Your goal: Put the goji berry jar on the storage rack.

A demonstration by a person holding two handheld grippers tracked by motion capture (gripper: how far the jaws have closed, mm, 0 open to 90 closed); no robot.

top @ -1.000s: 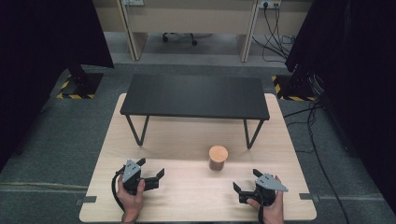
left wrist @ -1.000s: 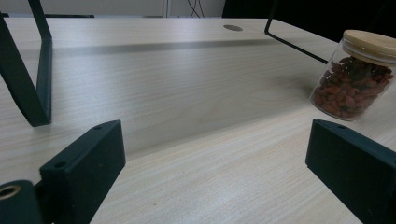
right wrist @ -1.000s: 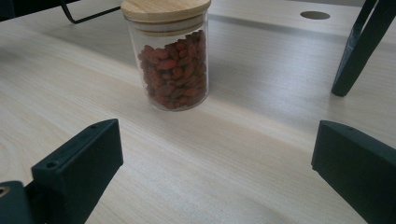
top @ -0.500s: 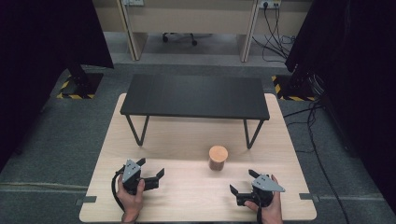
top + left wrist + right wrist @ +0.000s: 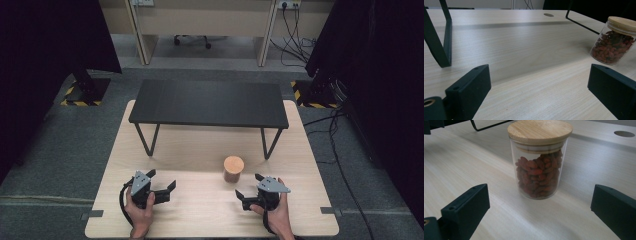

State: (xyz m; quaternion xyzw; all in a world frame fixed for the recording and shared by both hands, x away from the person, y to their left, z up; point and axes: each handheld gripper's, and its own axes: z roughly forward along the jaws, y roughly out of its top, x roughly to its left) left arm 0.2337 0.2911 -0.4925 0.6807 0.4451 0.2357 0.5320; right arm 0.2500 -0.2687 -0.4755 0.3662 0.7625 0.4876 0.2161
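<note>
- a glass jar [image 5: 233, 169] stands upright on the light wooden table [image 5: 200, 150], on the near right part of the tabletop, just in front of the right legs of a low black bench [image 5: 208, 103] that sits on the table's far half.
- the jar carries a round wooden lid [image 5: 540, 130], seated flat on top, and is partly filled with red dried berries [image 5: 537, 177].
- the right gripper [image 5: 252, 190], held in the person's right hand [image 5: 277, 217], sits near the table's front edge, just beside the jar on its near right; its 2 jaws are spread wide and nothing is between them. in the right gripper view the jar stands a little beyond the jaws, centred between them, not touched.
- the left gripper [image 5: 163, 189], held in the left hand [image 5: 140, 213], rests near the front left, well apart from the jar; its jaws are spread too, gripping nothing. in the left gripper view the jar shows at the right edge.
</note>
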